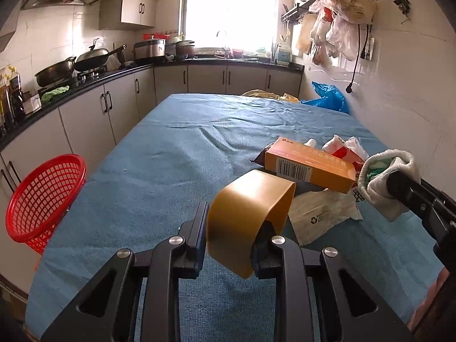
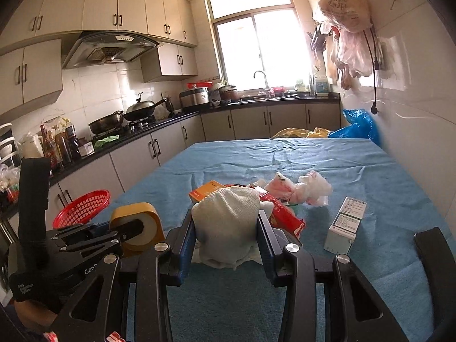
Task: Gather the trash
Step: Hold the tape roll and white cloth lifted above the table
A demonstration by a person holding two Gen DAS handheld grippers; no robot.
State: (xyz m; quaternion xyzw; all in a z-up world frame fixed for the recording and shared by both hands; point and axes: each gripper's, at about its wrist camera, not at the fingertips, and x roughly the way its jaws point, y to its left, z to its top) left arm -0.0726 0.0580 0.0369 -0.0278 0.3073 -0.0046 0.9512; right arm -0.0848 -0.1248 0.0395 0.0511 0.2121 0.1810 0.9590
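Observation:
My left gripper (image 1: 232,228) is shut on a roll of brown tape (image 1: 250,213), held above the blue table cloth; the roll also shows in the right wrist view (image 2: 136,228). My right gripper (image 2: 226,228) is shut on a white cloth glove (image 2: 228,222), which shows in the left wrist view (image 1: 390,182) at the right. A trash pile lies on the table: an orange box (image 1: 310,165), a red packet (image 2: 285,216), crumpled white wrappers (image 2: 307,188), a paper pouch (image 1: 322,213) and a small white box (image 2: 344,225). A red basket (image 1: 45,196) sits at the table's left edge.
The table with the blue cloth (image 1: 176,154) fills the middle. Kitchen counters with pans (image 1: 85,62) run along the left and back. Plastic bags (image 1: 342,14) hang on the right wall. A blue bag (image 1: 327,97) and a yellow bag (image 2: 296,132) lie beyond the far edge.

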